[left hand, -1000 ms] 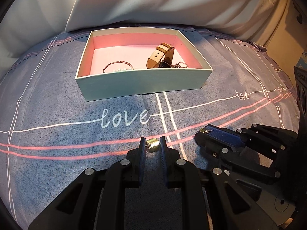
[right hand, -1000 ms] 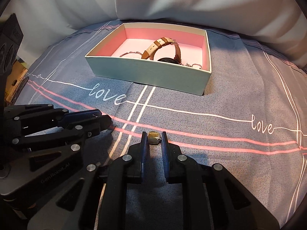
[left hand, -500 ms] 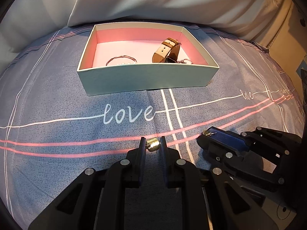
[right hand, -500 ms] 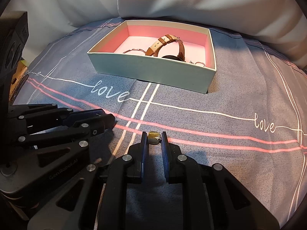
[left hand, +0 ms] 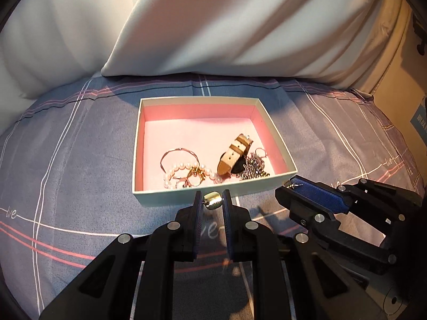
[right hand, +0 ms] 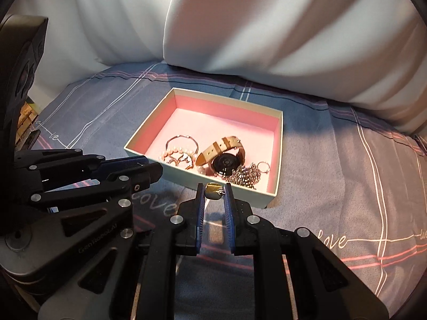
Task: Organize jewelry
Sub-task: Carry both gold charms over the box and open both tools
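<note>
Both tongs have risen, left tongs (left hand: 211,200) and right tongs (right hand: 214,190) each pinching a gold earring (left hand: 212,200)

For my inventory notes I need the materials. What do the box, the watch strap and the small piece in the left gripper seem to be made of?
Box: likely cardboard, matte pale outside and pink inside, with thin stiff walls.
Watch strap: seems leather, tan with a lighter underside, punched holes and loops.
Small piece clamped in the left gripper: looks like polished gold-toned metal, with a bright glint; whether plated or solid cannot be told.
</note>
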Motion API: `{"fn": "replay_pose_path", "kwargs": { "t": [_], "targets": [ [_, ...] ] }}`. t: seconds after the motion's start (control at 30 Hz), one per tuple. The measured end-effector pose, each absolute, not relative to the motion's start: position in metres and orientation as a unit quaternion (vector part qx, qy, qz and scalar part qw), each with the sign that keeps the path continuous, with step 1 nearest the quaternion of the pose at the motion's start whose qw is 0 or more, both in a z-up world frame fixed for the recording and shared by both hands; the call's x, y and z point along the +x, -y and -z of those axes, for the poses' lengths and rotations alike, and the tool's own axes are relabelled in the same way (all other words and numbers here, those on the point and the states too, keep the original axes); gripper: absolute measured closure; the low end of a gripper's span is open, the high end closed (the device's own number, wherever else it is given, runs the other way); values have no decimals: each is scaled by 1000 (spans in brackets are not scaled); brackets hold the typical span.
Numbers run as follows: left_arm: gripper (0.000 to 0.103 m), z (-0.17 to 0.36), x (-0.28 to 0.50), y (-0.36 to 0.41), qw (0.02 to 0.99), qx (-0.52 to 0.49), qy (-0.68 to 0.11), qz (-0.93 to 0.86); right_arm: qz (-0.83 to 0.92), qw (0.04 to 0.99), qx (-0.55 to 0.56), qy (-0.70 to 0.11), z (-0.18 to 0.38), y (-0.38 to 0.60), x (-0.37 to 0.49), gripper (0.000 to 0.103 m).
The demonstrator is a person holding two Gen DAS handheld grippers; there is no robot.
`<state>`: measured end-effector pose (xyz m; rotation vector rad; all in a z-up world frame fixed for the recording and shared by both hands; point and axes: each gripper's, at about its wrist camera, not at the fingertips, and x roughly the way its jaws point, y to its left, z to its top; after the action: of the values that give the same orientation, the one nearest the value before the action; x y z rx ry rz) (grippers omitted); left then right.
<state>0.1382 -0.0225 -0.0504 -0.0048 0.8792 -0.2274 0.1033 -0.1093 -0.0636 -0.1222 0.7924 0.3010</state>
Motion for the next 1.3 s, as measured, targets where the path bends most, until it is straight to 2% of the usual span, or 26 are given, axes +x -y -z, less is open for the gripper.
{"fn": "replay_pose_path", "kwargs": {
  "t": [0.2, 0.37, 1.3],
  "targets": [
    [89, 22, 181, 19, 910, -9, -405, 92, -132, 912, -69, -382, 42, 108, 146, 88],
    [89, 12, 210, 21, 910, -7, -406, 88, -124, 904, -59, -405, 45, 110, 178, 88],
    [88, 45, 237, 22, 888, -20, -451, 83, -130, 887, -72, -437, 72, 98, 197, 88]
  ]
}}
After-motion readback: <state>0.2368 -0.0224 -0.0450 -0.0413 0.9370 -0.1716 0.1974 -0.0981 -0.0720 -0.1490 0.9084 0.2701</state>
